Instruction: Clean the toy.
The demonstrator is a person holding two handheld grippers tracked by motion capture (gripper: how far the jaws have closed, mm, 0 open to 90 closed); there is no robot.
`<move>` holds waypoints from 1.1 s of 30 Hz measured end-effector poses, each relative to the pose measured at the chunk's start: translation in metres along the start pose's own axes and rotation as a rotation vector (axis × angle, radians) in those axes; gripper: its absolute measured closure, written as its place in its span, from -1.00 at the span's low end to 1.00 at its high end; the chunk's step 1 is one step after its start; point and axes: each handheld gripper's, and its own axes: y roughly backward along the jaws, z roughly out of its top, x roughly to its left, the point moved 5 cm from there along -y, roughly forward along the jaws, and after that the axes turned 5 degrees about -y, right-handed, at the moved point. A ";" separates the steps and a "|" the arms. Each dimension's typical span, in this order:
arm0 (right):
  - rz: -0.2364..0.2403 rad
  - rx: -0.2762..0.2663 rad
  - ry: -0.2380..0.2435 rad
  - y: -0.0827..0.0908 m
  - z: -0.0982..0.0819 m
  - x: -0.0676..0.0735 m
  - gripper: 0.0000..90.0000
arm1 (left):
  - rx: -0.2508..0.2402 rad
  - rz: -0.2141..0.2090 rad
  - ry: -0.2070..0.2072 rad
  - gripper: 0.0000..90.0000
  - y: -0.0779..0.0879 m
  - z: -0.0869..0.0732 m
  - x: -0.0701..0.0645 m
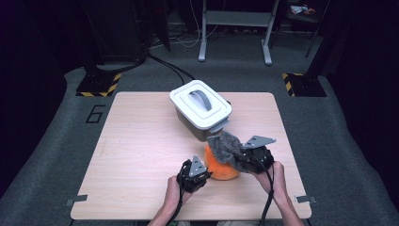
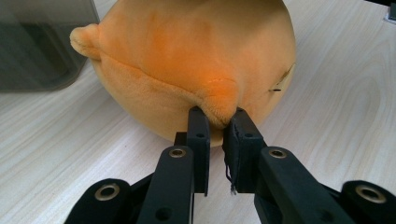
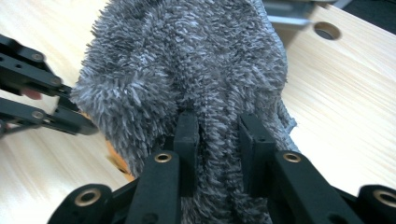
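An orange plush toy (image 1: 221, 167) lies on the wooden table (image 1: 141, 141), near its front edge. My left gripper (image 1: 200, 173) is shut on a small nub of that orange plush toy (image 2: 196, 56), pinched between its jaws. A shaggy grey cloth (image 1: 226, 147) hangs over the toy's right side. My right gripper (image 1: 242, 157) is shut on a fold of this grey cloth (image 3: 196, 70) and holds it raised. In the right gripper view the left gripper (image 3: 91, 125) reaches in from the left edge.
A grey bin with a white handled lid (image 1: 201, 104) stands just behind the toy at the table's middle back. In the left gripper view the bin's dark wall (image 2: 42, 42) is at the top left. Bare tabletop lies to the left.
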 end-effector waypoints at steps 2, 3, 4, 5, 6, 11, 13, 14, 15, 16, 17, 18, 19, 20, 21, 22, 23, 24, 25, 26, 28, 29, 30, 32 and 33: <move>0.006 0.013 0.014 -0.004 0.003 0.006 0.58 | 0.007 -0.005 -0.004 0.79 0.000 0.000 0.000; 0.013 0.022 0.020 -0.006 0.005 0.009 0.58 | 0.003 -0.006 -0.002 0.79 0.000 0.001 0.000; 0.013 0.027 0.035 -0.009 0.006 0.013 0.58 | 0.004 -0.007 -0.003 0.79 0.000 0.001 0.000; 0.016 0.031 0.050 -0.010 0.007 0.015 0.58 | 0.004 -0.004 -0.004 0.79 0.000 0.001 -0.001; 0.019 0.028 0.061 -0.013 0.008 0.017 0.58 | 0.002 -0.005 -0.004 0.79 0.000 0.001 -0.001; 0.025 0.053 0.062 -0.024 0.006 0.025 0.58 | 0.008 -0.014 -0.013 0.79 0.000 0.002 -0.002; 0.023 0.038 0.094 -0.027 0.006 0.024 0.58 | 0.011 -0.016 -0.012 0.79 0.000 0.001 -0.001; 0.022 0.038 0.090 -0.027 0.006 0.024 0.58 | 0.003 -0.015 -0.008 0.79 0.000 0.002 -0.002; 0.014 0.037 0.096 -0.027 0.006 0.024 0.59 | 0.005 -0.015 -0.011 0.79 0.000 0.002 -0.002; 0.012 0.037 0.094 -0.027 0.006 0.023 0.59 | 0.004 -0.015 -0.011 0.79 0.000 0.002 -0.002; 0.011 0.042 0.081 -0.026 0.006 0.023 0.59 | 0.004 -0.015 -0.012 0.79 0.000 0.002 -0.002; 0.009 0.043 0.082 -0.026 0.005 0.022 0.59 | 0.003 -0.018 -0.009 0.79 0.000 0.002 -0.002; 0.006 0.045 0.076 -0.025 0.005 0.022 0.59 | 0.002 -0.019 -0.009 0.79 0.000 0.002 -0.002; 0.010 0.041 0.082 -0.025 0.004 0.021 0.59 | 0.002 -0.022 -0.008 0.79 0.000 0.001 -0.002; 0.011 0.045 0.070 -0.025 0.003 0.020 0.59 | 0.002 -0.023 -0.009 0.79 0.000 0.001 -0.002; 0.007 0.039 0.077 -0.025 0.003 0.018 0.59 | 0.005 -0.023 -0.011 0.79 0.000 0.001 -0.002; 0.009 0.057 0.058 -0.023 0.001 0.018 0.59 | 0.006 -0.024 -0.013 0.79 0.000 0.001 -0.002; 0.007 0.041 0.057 -0.023 0.001 0.016 0.59 | 0.007 -0.024 -0.014 0.79 0.000 0.001 -0.002; 0.009 0.040 0.061 -0.023 0.000 0.015 0.59 | 0.008 -0.024 -0.014 0.79 0.000 0.001 -0.002; 0.006 0.041 0.052 -0.022 -0.001 0.013 0.59 | 0.007 -0.023 -0.013 0.79 0.000 0.001 -0.002; -0.002 0.049 0.037 -0.020 -0.004 0.009 0.59 | 0.007 -0.027 -0.006 0.79 0.000 0.000 -0.002; -0.006 0.040 0.026 -0.020 -0.004 0.008 0.59 | 0.010 -0.027 -0.006 0.79 0.000 0.000 -0.002; -0.002 0.040 0.027 -0.019 -0.005 0.005 0.59 | 0.006 -0.025 -0.006 0.79 0.000 0.000 -0.002; -0.005 0.041 0.021 -0.019 -0.007 0.002 0.58 | 0.009 -0.027 -0.006 0.79 0.000 0.000 -0.002; -0.006 0.037 0.014 -0.018 -0.008 0.000 0.59 | 0.007 -0.027 -0.005 0.79 0.000 0.000 -0.002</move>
